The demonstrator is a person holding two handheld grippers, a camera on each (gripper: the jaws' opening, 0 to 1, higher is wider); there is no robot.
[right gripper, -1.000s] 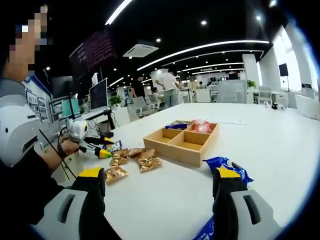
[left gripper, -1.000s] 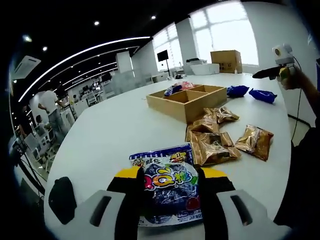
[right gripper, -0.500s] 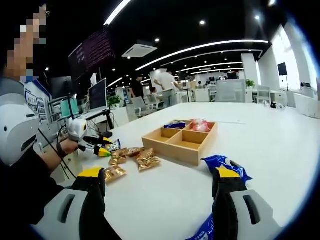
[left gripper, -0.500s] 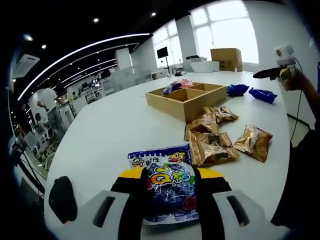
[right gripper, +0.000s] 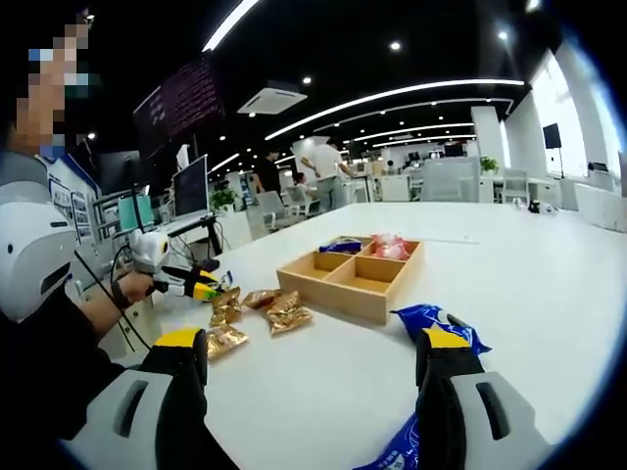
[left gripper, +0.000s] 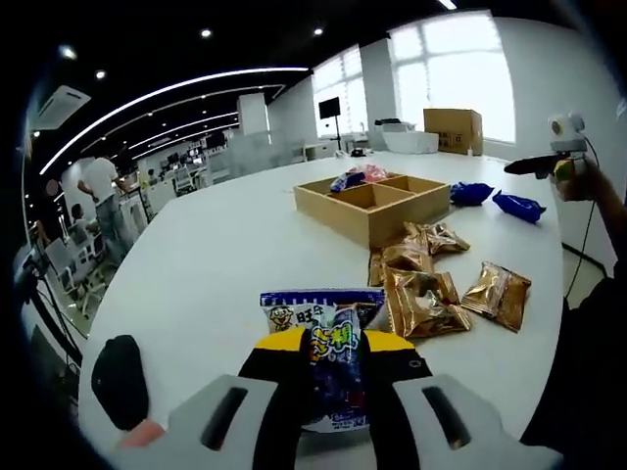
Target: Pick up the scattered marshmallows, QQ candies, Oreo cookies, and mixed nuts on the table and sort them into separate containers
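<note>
My left gripper (left gripper: 335,345) is shut on a blue QQ candy packet (left gripper: 331,364), squeezed narrow between the yellow-tipped jaws just above the white table (left gripper: 216,255). The same gripper appears as the left gripper (right gripper: 196,287) in the right gripper view, in a person's hand. A wooden four-compartment box (left gripper: 377,201) stands further on, with a blue packet and a pink one in its far cells. Gold nut packets (left gripper: 421,294) lie between it and me. My right gripper (right gripper: 313,343) is open, a blue Oreo packet (right gripper: 431,319) beside its right jaw. The box (right gripper: 355,275) stands beyond it.
Two blue Oreo packets (left gripper: 490,196) lie past the box near the right gripper (left gripper: 544,164). A black object (left gripper: 120,380) sits at the table's left edge. Gold packets (right gripper: 279,313) lie left of the box. Desks, chairs and people fill the office behind.
The left jaws have closed in on the QQ candy packet, crumpling it narrower. In the right gripper view the left gripper has shifted slightly towards the gold packets. The right gripper has stayed open.
</note>
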